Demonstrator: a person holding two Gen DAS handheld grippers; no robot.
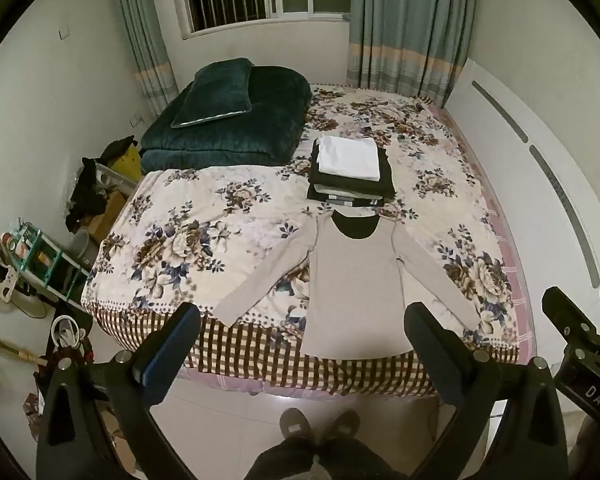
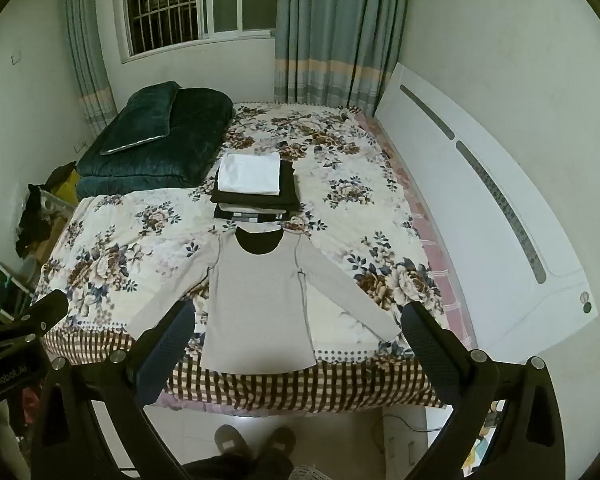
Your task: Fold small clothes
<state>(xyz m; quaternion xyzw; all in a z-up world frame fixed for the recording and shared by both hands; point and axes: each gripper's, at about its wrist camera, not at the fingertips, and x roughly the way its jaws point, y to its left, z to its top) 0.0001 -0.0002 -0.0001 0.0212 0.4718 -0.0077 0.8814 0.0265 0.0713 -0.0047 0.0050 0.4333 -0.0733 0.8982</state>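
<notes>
A beige long-sleeved shirt (image 1: 352, 276) with a dark neckline lies flat on the floral bedspread (image 1: 188, 216), sleeves spread out, hem at the bed's near edge. It also shows in the right wrist view (image 2: 256, 304). Behind it stands a stack of folded clothes (image 1: 350, 170), white on top of black, also in the right wrist view (image 2: 254, 186). My left gripper (image 1: 300, 320) is open and empty, held above the floor before the bed. My right gripper (image 2: 298, 320) is open and empty too, level with the shirt's hem. The right gripper's body shows at the left wrist view's right edge (image 1: 580, 344).
A dark green folded quilt and pillow (image 1: 228, 116) lie at the bed's far left. A white headboard (image 2: 480, 208) runs along the right. Cluttered shelves and boxes (image 1: 40, 256) stand on the floor at left. The person's feet (image 1: 320, 428) are on the tiled floor.
</notes>
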